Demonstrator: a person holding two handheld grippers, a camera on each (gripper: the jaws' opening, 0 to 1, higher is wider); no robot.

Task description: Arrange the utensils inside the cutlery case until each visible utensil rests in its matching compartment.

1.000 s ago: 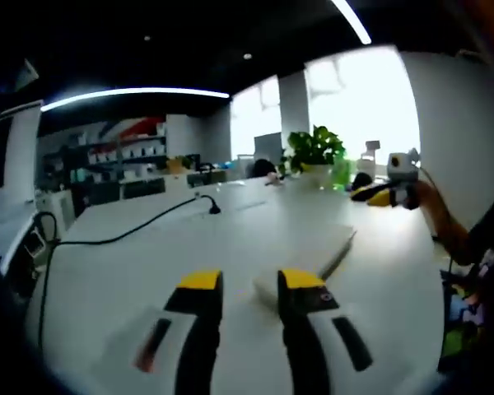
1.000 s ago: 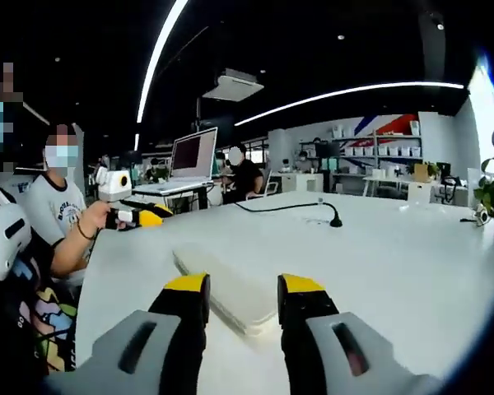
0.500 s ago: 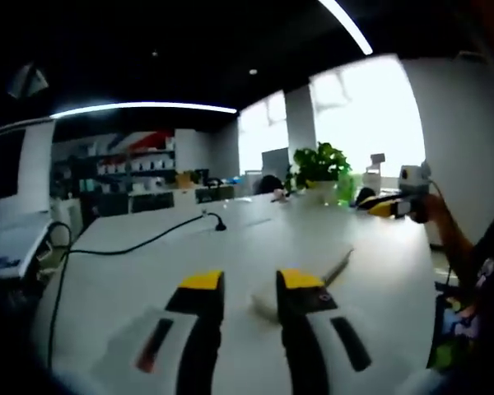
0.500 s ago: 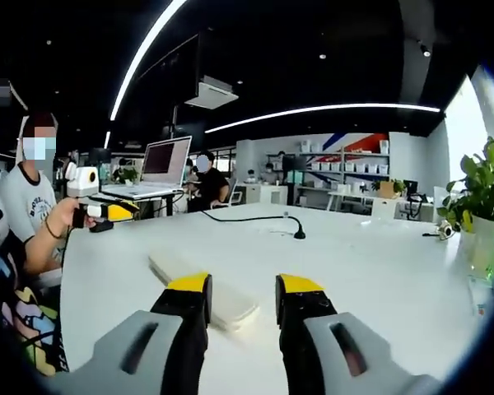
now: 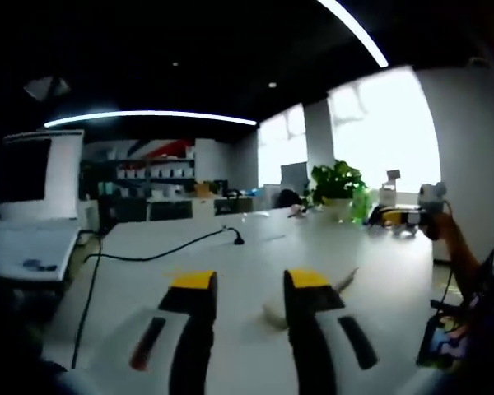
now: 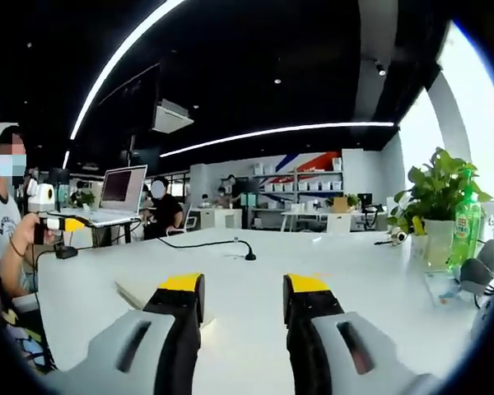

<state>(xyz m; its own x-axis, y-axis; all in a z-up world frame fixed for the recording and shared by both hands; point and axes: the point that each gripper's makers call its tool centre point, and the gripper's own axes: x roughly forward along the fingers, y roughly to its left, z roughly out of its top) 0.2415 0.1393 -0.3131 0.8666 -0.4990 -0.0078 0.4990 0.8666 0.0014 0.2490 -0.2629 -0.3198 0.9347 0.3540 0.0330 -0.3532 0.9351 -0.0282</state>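
Both grippers hover level over the white table [image 6: 379, 288], left gripper [image 5: 249, 281] and right gripper [image 6: 243, 284] each parted and empty, the closed cutlery case [image 5: 273, 311] lying between them, just beyond the left gripper's jaws

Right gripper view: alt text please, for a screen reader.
The right gripper, jaws open and empty, points across a white table toward a black cable. A potted plant stands at right; the left gripper is at left.
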